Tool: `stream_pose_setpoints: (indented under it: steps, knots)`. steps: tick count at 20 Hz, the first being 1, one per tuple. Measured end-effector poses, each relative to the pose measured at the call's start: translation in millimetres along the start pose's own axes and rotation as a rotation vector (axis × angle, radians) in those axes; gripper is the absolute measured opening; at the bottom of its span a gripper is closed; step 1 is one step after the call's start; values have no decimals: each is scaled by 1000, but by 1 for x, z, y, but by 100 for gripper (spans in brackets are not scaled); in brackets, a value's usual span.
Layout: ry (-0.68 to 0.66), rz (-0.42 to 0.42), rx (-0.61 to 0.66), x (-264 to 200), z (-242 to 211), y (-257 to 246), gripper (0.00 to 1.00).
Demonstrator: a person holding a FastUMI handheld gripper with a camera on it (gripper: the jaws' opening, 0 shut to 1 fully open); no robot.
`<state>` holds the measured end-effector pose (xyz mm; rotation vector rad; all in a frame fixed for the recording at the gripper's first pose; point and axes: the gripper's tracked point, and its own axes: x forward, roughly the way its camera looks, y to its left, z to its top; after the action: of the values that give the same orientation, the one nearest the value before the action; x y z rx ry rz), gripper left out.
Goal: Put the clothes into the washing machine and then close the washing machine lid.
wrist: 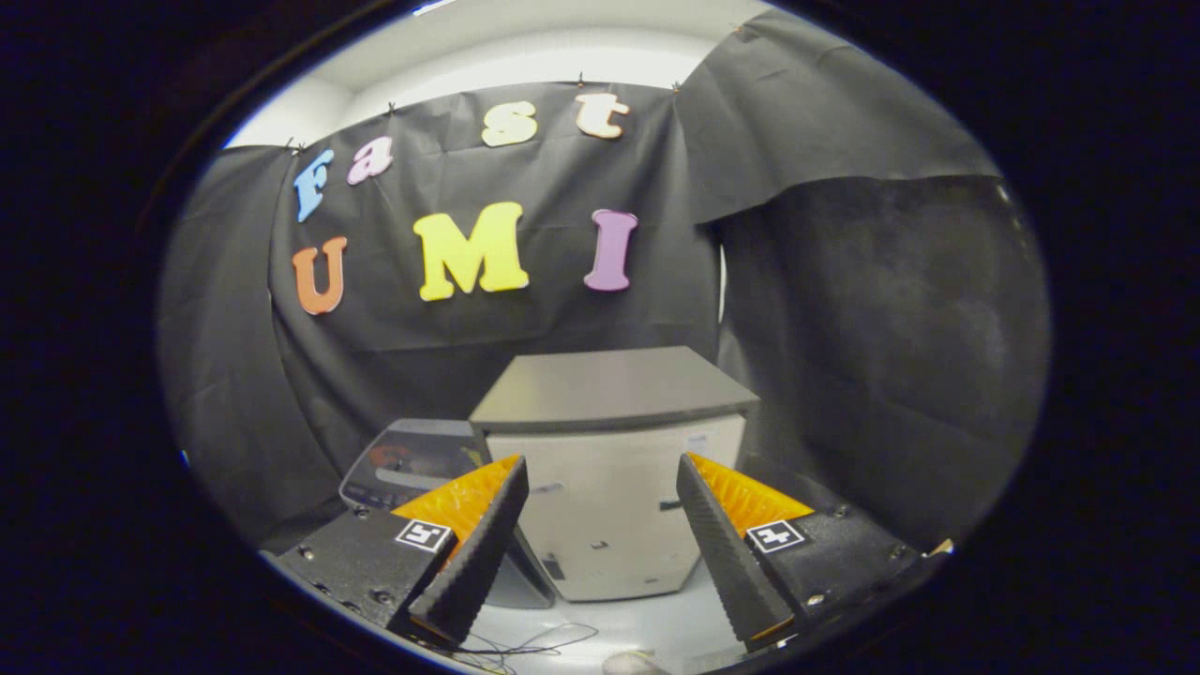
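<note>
A small washing machine [609, 511] with a white body and a flat grey top [609, 384] stands on a white surface against the black cloth wall. A dark glossy panel [412, 461] stands out from its left side and runs down behind my left finger; I cannot tell whether it is the machine's open lid. My gripper [600, 464] is open, its fingers spread wide with nothing between them. The machine's front lies just beyond the fingertips, framed between them. A small pale thing [630, 664] lies on the surface below the fingers, too cut off to identify.
Thin dark wires [525, 642] lie on the white surface [647, 619] in front of the machine. Black cloth [881, 356] closes the booth behind and to both sides of the machine.
</note>
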<state>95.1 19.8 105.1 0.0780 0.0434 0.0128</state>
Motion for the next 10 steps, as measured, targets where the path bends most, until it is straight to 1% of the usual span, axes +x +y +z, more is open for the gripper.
stream_pose_setpoints:
  steps: [3, 6, 10]
  knots:
    - [30, -30, -4, -15, -23, -42, 99]
    - [56, -44, -3, -25, -47, -69, 99]
    - [-1, 13, -18, -37, -53, -70, 99]
